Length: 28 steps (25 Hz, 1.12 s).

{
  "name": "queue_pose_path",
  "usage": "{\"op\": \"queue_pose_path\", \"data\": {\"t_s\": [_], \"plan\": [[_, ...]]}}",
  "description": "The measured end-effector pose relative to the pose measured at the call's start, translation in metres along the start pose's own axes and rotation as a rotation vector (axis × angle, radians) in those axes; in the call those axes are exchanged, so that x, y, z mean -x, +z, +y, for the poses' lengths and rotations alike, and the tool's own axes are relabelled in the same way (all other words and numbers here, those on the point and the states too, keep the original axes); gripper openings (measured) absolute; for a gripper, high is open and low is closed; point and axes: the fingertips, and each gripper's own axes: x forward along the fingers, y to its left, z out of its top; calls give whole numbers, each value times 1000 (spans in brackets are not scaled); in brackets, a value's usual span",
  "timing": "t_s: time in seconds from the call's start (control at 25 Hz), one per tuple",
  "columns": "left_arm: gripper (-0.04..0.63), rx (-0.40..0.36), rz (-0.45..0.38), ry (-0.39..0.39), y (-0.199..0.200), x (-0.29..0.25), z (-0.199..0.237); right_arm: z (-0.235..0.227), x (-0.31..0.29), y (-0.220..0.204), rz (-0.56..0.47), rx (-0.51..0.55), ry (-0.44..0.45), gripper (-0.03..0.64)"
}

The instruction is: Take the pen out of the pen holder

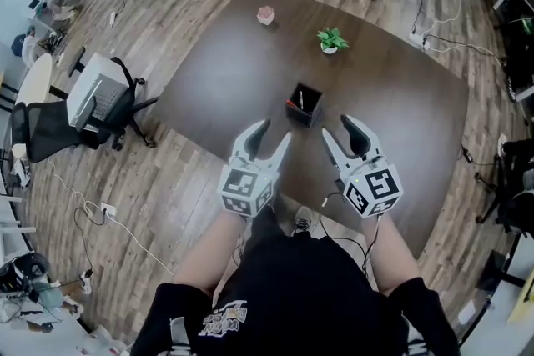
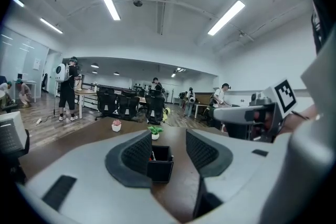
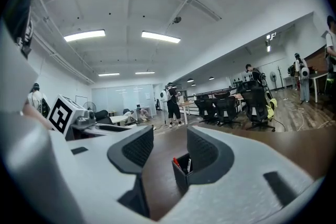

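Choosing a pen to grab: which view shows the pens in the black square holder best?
Right gripper view: a red-tipped pen and a pale pen stand above the black square holder's rim. Head view shows them tiny, from above; left gripper view, barely.

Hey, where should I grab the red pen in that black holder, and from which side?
Probably take the red pen by its top end, coming down from above: it stands in the open-topped pen holder, whose walls cover its lower part.

I hold my left tool (image 1: 271,137) and right tool (image 1: 335,137) side by side, both with jaws apart.
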Motion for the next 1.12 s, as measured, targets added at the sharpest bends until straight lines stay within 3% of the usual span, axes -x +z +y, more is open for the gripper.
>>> {"op": "queue_pose_path", "data": {"t_s": [0.6, 1.12], "plan": [[181, 49, 112, -178, -41, -85, 52, -31, -55, -18, 65, -56, -187, 195], [181, 87, 208, -295, -84, -123, 62, -43, -67, -42, 114, -92, -317, 193]]}}
